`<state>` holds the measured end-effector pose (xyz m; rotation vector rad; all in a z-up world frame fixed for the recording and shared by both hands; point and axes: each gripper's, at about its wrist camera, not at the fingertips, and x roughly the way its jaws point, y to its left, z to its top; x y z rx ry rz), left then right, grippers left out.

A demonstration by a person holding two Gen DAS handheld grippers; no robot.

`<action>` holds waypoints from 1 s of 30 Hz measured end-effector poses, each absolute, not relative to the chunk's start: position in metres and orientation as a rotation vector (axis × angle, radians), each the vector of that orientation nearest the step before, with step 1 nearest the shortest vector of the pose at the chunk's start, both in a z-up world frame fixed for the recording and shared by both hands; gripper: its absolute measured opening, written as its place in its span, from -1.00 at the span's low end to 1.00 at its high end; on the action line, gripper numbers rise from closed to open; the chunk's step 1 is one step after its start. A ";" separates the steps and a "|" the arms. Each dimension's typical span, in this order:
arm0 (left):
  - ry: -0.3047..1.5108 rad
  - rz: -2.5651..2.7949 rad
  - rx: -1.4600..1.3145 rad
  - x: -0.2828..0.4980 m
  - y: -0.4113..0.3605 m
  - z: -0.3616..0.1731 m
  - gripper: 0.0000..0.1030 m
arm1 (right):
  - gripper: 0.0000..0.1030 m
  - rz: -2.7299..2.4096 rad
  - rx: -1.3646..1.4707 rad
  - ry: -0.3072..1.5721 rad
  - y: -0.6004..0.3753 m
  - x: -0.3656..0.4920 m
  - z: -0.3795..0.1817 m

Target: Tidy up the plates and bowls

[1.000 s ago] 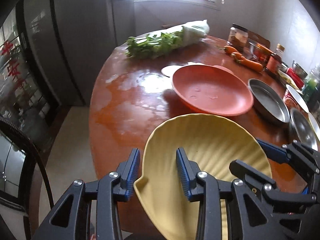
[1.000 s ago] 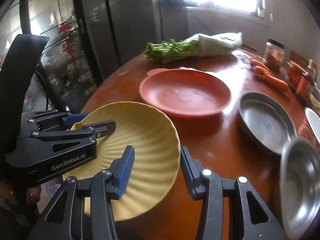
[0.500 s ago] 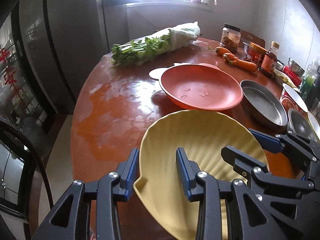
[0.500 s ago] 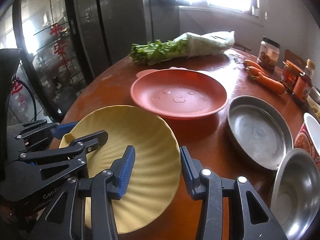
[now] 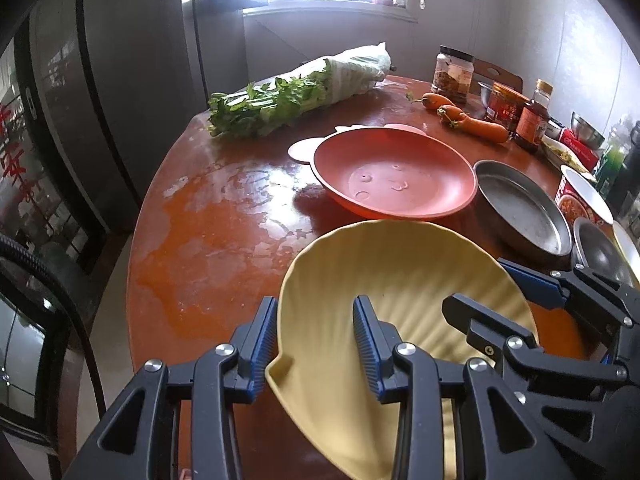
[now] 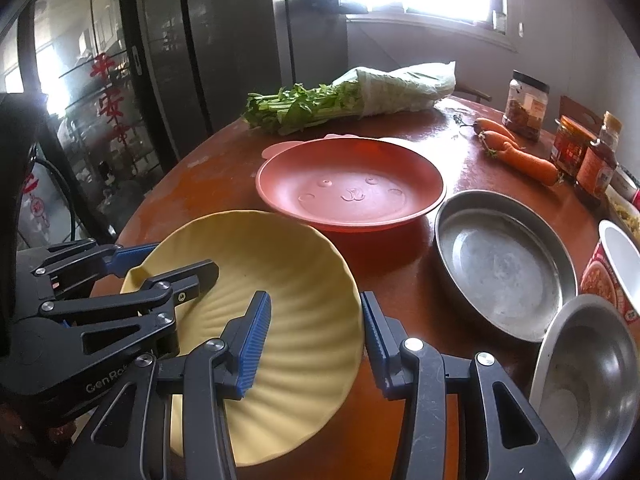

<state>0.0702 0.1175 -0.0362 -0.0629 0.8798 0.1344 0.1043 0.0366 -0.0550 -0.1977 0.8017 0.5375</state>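
A yellow shell-ribbed bowl [image 5: 392, 272] hangs tilted above the near edge of the table, held from both sides. My left gripper [image 5: 314, 320] is shut on its left rim, one pad outside the wall and one inside. My right gripper [image 6: 314, 312] is shut on the opposite rim in the same way. Each gripper shows in the other's view: the right gripper [image 5: 504, 300] and the left gripper [image 6: 160, 268]. Just beyond the bowl sits a red plate [image 6: 352, 188] with a bear face. A steel plate [image 6: 504, 260] and a steel bowl [image 6: 588, 380] lie to its right.
The round brown table [image 5: 224, 220] has a glossy bare patch on its left. Bagged celery [image 5: 288, 92], carrots [image 5: 472, 124], jars and sauce bottles [image 5: 530, 120] and a noodle cup [image 5: 580, 200] line the far and right edges. A dark fridge [image 6: 180, 60] stands left.
Both grippers have carried the yellow bowl a little sideways over the table edge, so the red plate and celery sit slightly further left in view. Neither grip has changed.
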 end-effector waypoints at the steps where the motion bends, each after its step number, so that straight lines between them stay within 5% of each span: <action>1: 0.879 0.134 -0.062 0.070 0.117 -0.037 -0.24 | -0.07 0.538 -0.195 0.807 0.036 0.104 -0.055; 6: 0.867 0.142 -0.063 0.066 0.118 -0.037 -0.15 | -0.07 0.540 -0.191 0.824 0.034 0.104 -0.056; 16: 0.830 0.186 -0.064 0.061 0.124 -0.028 0.34 | 0.07 0.561 -0.143 0.821 0.026 0.103 -0.051; 30: 0.765 0.193 -0.099 0.048 0.133 -0.011 0.56 | 0.26 0.551 -0.150 0.781 0.029 0.093 -0.039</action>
